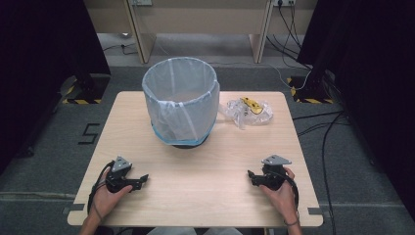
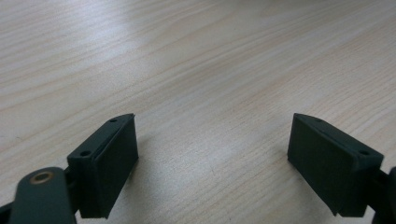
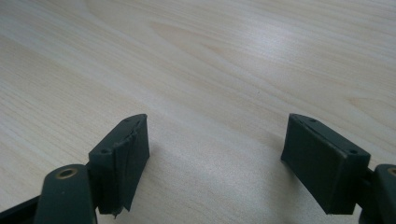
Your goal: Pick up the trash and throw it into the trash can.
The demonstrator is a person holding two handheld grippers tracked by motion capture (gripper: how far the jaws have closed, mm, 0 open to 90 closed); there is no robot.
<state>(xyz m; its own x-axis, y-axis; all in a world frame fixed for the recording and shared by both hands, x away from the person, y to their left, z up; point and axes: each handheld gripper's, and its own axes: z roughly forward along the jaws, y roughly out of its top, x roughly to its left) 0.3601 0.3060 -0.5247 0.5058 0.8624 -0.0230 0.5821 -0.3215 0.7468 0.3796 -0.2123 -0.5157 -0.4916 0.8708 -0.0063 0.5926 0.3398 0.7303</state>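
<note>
Pale wood grain runs across the table (image 1: 195, 171), where the left claw (image 1: 139, 180) and the right claw (image 1: 252, 176) rest near the person's edge, well apart, each with its jaws spread wide and holding nothing, likely a ready pose before any reach. Far of centre stands a bin (image 1: 180, 100) lined with a white bag, its mouth open upward to receive things, and just right of it lies a crumpled clear plastic wrapper (image 1: 247, 111) with something yellow inside, probably waiting to be thrown in.

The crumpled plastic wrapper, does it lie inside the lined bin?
No, the crumpled plastic wrapper lies on the table, just to the right of the lined bin.
</note>
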